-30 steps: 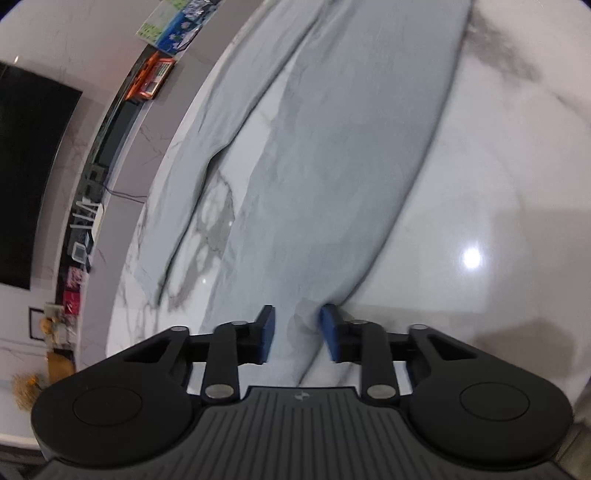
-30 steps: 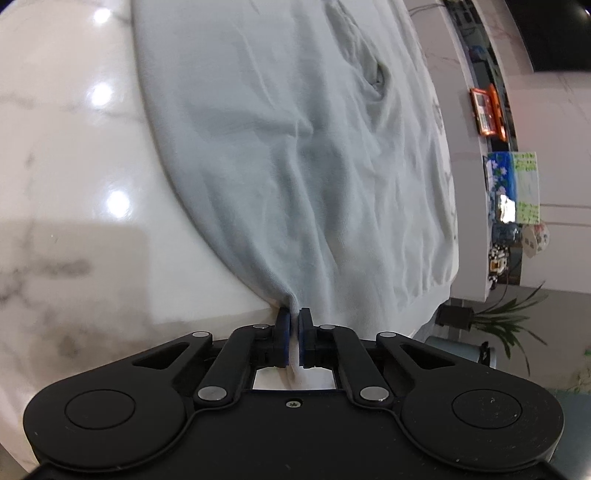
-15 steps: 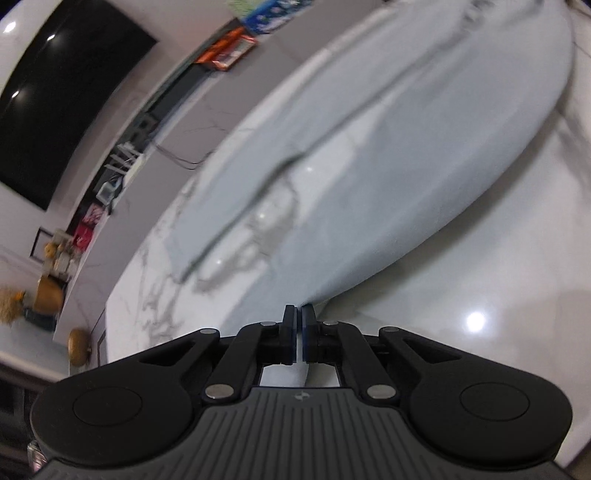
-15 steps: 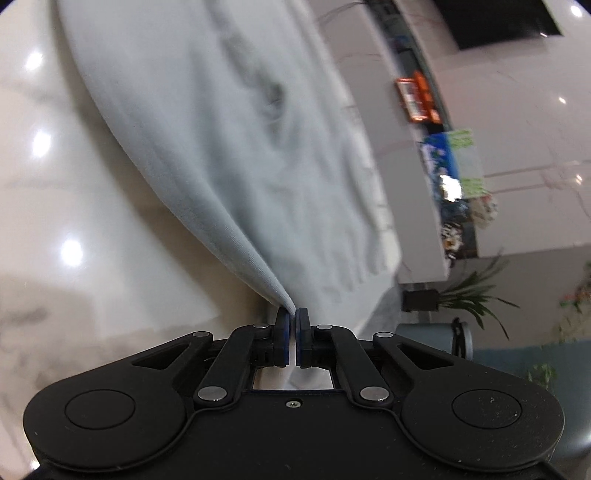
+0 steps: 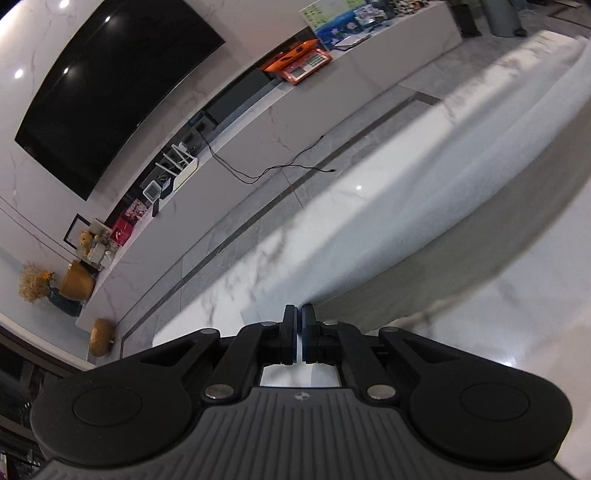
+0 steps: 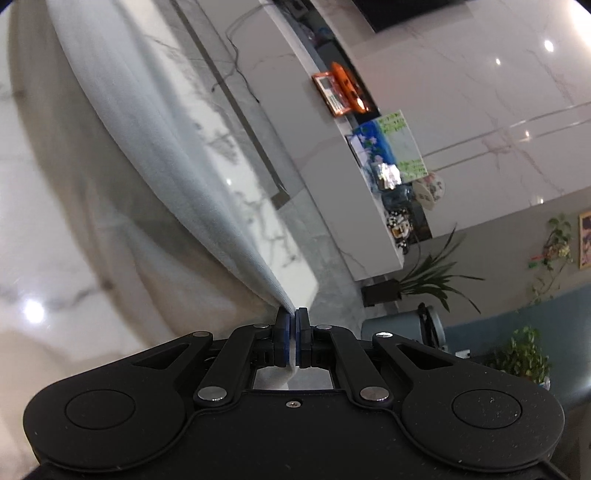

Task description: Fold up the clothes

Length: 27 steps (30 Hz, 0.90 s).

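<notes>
Both grippers lift the grey garment (image 6: 155, 155) off the marble table (image 5: 517, 314).
Left gripper (image 5: 299, 314) and right gripper (image 6: 292, 317) each pinch its fabric tight, stretched above the table.

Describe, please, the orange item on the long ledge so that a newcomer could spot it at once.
Start at the big black TV screen on the marble wall, then drop to the long white ledge below it. The orange device with a keypad lies there, the ledge's only bright orange thing, beside blue-green posters.
</notes>
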{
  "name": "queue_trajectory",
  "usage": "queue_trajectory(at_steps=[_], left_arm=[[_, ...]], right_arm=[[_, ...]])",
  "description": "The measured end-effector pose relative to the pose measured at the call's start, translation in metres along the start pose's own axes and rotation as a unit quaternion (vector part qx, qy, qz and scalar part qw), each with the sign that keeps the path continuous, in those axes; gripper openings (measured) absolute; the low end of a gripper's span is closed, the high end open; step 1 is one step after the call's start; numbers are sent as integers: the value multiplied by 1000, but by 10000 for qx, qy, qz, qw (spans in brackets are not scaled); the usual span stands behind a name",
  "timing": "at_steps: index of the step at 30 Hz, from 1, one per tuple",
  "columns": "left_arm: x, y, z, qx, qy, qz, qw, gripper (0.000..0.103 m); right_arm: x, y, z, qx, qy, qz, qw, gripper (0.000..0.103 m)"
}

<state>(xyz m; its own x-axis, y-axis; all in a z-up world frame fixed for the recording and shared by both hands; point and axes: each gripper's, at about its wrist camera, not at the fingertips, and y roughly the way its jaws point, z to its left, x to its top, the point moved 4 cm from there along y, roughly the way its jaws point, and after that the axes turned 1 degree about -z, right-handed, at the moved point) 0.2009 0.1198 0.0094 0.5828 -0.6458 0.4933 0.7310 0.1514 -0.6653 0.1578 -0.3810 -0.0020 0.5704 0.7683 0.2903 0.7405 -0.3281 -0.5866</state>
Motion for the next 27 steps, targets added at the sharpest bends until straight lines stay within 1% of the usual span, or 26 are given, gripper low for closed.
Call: queue_trajectory(at_steps=[4,5,11,13,14,15,18,22,23,25,26,27], left_arm=[[22,41,0,-76,-39,239,9997,2],[22,48,-2,-71,-36,269,9996,2],[19,86,-13,-45,-13,447,9990,2],[18,99,-17,-36,-6,506,9987,2],[18,105,-19,-31,-2,535,9986,2],[17,112,-21,-27,2,565,9984,5],[15,128,-28,-8,18,635,9980,8],[10,126,-36,134,111,502,9986,9],[9,125,-37,159,94,477,9987,9],[8,126,-41,200,85,442,9988,4],[5,124,-46,266,136,413,9987,1],[4,122,-52,354,248,398,9983,1]], right_arm=[[22,45,-12,76,150,178,9997,1],[28,63,-13,120,206,265,9994,1],[41,123,-7,231,459,493,9975,1],[45,141,-4,293,629,523,9962,1],[46,144,0,385,730,543,9951,1],[46,147,3,419,792,565,9944,1],[46,156,12,492,909,636,9926,1],[42,162,25,634,949,742,9907,2],[41,162,29,669,952,771,9902,2],[39,161,37,648,915,754,9908,5],[39,161,40,613,866,747,9915,6],[39,160,43,577,790,751,9924,6]])
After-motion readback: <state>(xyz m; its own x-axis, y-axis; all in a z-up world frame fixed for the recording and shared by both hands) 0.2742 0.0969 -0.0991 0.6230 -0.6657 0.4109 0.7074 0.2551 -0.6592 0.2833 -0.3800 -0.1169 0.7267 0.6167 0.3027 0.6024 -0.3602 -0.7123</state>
